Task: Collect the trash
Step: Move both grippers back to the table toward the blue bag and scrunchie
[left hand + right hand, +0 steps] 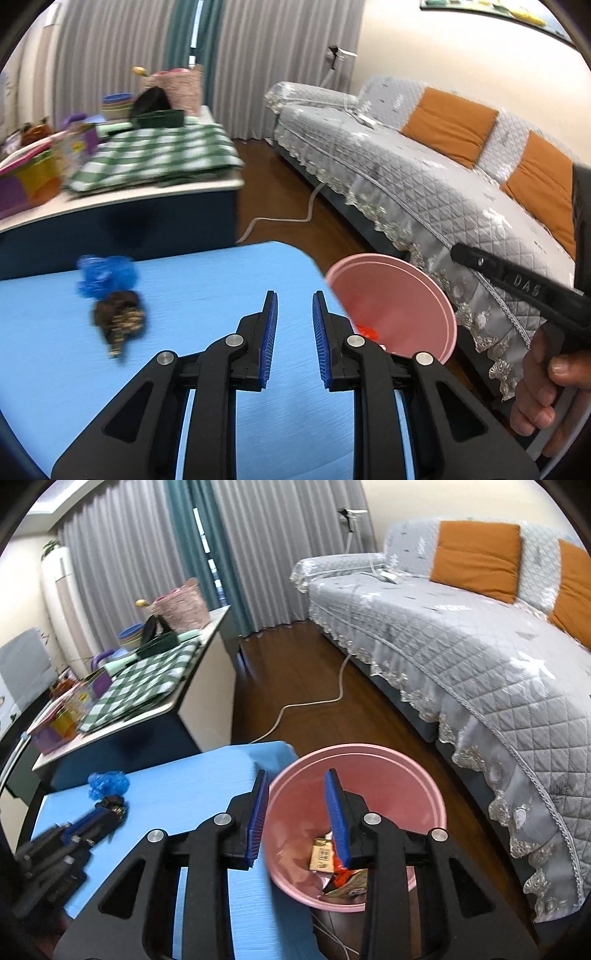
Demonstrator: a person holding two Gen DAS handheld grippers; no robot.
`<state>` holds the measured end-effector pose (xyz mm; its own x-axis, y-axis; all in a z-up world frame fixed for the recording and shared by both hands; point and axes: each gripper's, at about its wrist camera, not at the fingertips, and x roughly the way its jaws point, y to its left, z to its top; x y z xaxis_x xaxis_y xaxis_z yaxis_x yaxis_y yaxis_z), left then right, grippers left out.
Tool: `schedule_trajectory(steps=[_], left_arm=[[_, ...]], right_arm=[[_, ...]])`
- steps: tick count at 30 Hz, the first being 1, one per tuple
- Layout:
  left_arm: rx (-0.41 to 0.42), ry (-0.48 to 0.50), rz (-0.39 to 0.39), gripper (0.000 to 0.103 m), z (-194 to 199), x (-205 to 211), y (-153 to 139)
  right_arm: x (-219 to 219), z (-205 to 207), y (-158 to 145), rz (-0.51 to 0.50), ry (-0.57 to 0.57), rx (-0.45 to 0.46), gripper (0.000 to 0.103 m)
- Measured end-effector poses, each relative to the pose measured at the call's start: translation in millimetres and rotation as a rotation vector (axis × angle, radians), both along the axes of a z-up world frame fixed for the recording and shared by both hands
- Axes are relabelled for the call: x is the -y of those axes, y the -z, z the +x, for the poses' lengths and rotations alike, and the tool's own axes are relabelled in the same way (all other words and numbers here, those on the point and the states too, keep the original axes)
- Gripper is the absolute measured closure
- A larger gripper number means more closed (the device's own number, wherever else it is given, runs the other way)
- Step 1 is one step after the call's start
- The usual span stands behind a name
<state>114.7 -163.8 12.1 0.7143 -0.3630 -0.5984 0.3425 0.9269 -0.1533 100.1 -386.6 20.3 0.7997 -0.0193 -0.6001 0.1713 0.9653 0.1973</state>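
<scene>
Trash: crumpled blue wad (105, 276), dark, perhaps foil wrapper (120, 320).

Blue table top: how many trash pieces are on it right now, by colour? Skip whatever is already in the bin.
Blue crumpled piece: 1
Dark brown crumpled piece, touching the blue one on its near side: 1
Total on the table: 2
Both grippers, left and right, hold nothing; the right one is over the pink bin.
</scene>
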Motion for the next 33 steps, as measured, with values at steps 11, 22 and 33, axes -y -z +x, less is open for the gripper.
schedule_trajectory(steps=[11, 22, 33], left_arm=[[0.057, -0.220, -0.020, 0.083, -8.3, -108.0, -11.9], [0.039, -0.402, -0.053, 0.083, -0.1, -198.9, -0.2], [0.031, -0.478, -0.090, 0.083, 13.8, -235.1, 5.8]], right_arm=[[-79.5, 12.5, 9.6, -0.039, -0.158, -0.007, 0.070], [-164.2, 37.7, 28.0, -0.044, -0.336, -0.014, 0.070], [-233.1, 71.7, 52.1, -0.019, -0.439, -0.026, 0.035]])
